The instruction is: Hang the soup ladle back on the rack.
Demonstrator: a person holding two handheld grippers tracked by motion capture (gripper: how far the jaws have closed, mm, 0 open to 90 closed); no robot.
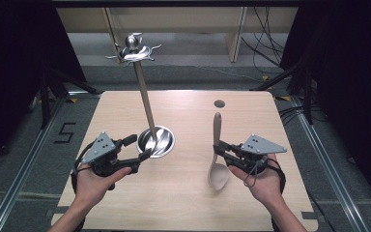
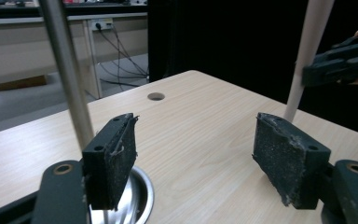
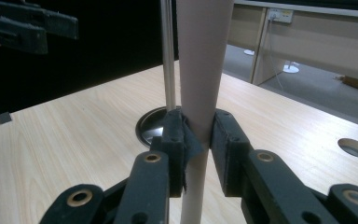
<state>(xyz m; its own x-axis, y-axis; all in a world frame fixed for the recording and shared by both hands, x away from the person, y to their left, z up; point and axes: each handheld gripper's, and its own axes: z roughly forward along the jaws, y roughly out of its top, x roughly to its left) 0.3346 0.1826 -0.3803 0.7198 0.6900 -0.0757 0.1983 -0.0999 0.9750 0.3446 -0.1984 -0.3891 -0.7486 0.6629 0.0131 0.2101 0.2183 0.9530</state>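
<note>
While the right gripper [image 1: 221,147] clamps its 2 jaws on the handle of a pale wooden spoon [image 1: 217,164] — the pads [image 3: 176,140] press the shaft from both sides in the right gripper view — the spoon's bowl sits low over the table [image 1: 183,193], toward the person. The left gripper [image 1: 137,147] stands wide, nothing between its jaws, just beside the round metal base [image 1: 163,141] of a stand whose thin pole [image 1: 145,96] rises tilted to a hooked metal top [image 1: 134,50]. In the left gripper view the pole [image 2: 70,84] passes just behind 1 pad [image 2: 116,158]. A small round hole [image 1: 219,103] lies near the table's far edge.
</note>
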